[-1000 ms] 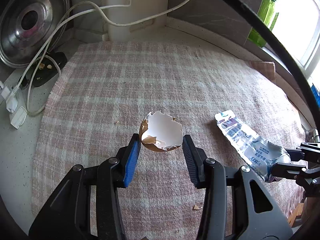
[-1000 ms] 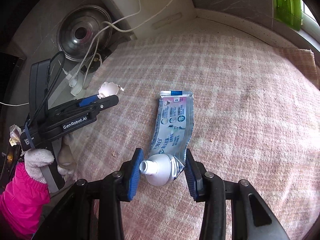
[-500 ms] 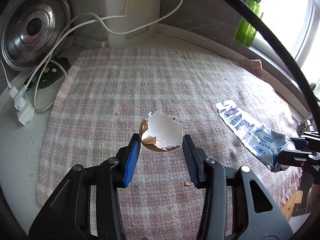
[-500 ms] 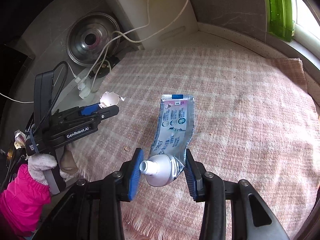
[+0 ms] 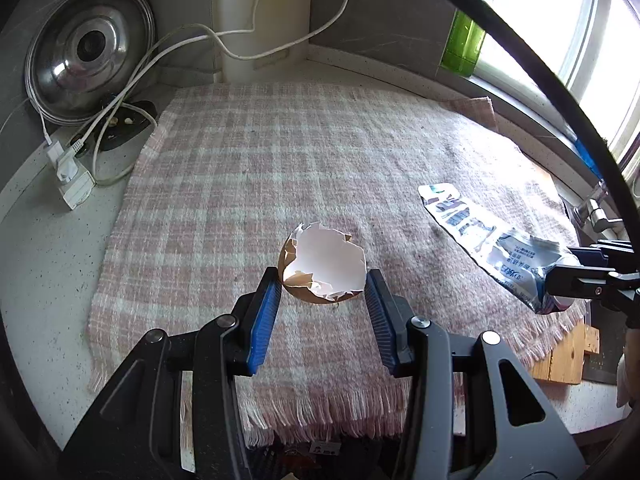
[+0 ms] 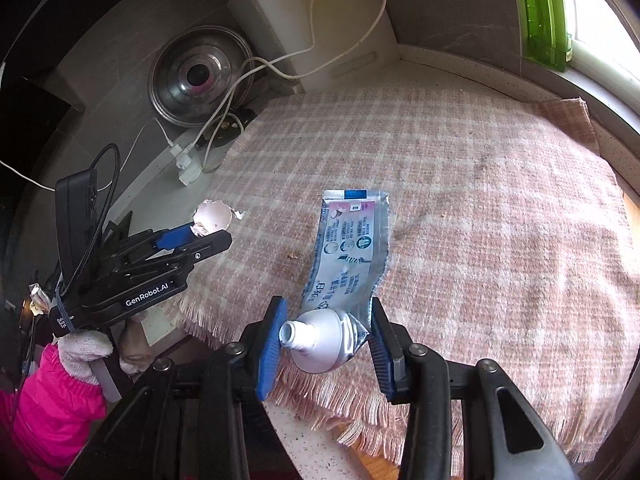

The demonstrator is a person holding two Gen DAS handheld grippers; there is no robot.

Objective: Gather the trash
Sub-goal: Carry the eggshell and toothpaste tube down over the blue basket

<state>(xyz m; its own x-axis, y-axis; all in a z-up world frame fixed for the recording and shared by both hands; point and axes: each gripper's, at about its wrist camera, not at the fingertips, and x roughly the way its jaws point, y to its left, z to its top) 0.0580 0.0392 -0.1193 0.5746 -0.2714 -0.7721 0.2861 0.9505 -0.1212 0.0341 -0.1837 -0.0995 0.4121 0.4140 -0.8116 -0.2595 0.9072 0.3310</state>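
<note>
My left gripper is shut on a broken brown eggshell with a white inside, held above the pink plaid cloth. The same eggshell and left gripper show at the left of the right wrist view, held by a gloved hand with a pink sleeve. My right gripper is shut on the neck end of a squeezed silver toothpaste tube, lifted off the cloth. In the left wrist view the tube hangs at the right from the right gripper.
A steel pot lid leans against the back wall at left, with white cables and a power strip in front. A green soap bottle stands on the window sill. A wooden board lies past the cloth's fringed front edge.
Both grippers have pulled back toward the cloth's front edge and risen a little, each keeping its item. The fringe and counter edge have come into view.
</note>
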